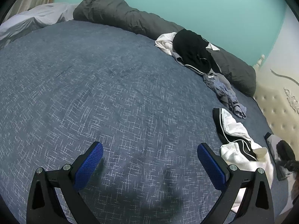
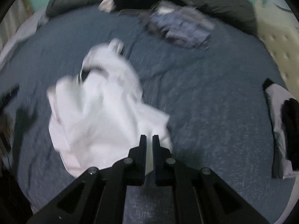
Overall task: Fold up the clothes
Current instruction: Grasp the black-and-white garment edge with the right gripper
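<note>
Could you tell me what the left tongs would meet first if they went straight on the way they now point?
Most likely the bare blue bedspread. The left tongs stand open with nothing between them, angled down at the bed. The white garment lies off to the right of that line, though depth is hard to judge.

Right wrist view, blurred. Your right gripper points down at the blue bedspread, jaws nearly together with a strip of the white garment pinched between them. The rest of that garment trails up and left in a crumpled heap. Blue checked cloth lies farther up, near the grey duvet roll. 1 grey-and-black garment sits at right edge.
</note>
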Motion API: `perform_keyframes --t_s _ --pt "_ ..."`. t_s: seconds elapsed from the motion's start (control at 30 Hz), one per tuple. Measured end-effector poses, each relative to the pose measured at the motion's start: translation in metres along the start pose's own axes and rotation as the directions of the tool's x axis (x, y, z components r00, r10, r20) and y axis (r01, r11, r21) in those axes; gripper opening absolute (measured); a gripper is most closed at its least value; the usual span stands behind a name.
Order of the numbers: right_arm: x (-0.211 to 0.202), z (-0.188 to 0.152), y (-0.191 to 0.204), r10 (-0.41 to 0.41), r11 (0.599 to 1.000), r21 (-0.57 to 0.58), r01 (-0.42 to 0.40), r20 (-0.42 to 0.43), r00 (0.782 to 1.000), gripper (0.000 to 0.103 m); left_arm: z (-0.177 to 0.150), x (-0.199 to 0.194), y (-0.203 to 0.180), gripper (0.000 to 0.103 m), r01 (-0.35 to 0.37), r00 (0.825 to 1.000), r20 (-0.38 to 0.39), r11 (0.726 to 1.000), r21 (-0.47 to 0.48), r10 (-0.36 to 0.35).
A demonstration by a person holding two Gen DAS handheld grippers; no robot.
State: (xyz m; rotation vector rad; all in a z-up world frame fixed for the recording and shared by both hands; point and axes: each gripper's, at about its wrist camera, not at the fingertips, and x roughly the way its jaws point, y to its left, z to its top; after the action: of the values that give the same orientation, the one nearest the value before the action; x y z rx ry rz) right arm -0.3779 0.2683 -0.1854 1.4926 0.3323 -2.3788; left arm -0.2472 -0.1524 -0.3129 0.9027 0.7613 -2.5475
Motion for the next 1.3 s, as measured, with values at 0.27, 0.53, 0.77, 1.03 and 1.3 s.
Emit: perform_keyframes --t_s 0.27,0.53,0.77,1.03,1.3 --pt "-0.004 0.038 0.054 0.128 0.990 -0.071 -0.121 0.097 0.987 0.037 -0.001 0.002 -0.003 0.103 -0.001 1.000 -0.001 1.000 0.007 0.001" --pt "0.072 0.062 0.107 0.107 0.978 -0.175 -0.112 -0.041 0.993 0.040 0.001 0.004 0.002 0.102 -0.002 1.000 -0.002 1.000 -0.013 0.002" --pt "0.107 0.062 0.118 -0.001 0.967 -0.253 -0.025 -0.102 0.995 0.040 0.001 0.009 0.002 0.103 0.004 1.000 -0.013 1.000 -0.020 -0.004" --pt "0.115 0.058 0.117 -0.070 0.945 -0.326 0.040 -0.080 0.994 0.008 -0.001 0.011 0.000 0.103 0.002 1.000 -0.015 1.000 -0.012 -0.002" --pt "0.084 0.081 0.075 -0.130 0.970 -0.203 0.135 0.039 0.991 0.005 0.000 0.013 0.000 0.103 0.002 1.000 -0.021 1.000 -0.012 -0.002"
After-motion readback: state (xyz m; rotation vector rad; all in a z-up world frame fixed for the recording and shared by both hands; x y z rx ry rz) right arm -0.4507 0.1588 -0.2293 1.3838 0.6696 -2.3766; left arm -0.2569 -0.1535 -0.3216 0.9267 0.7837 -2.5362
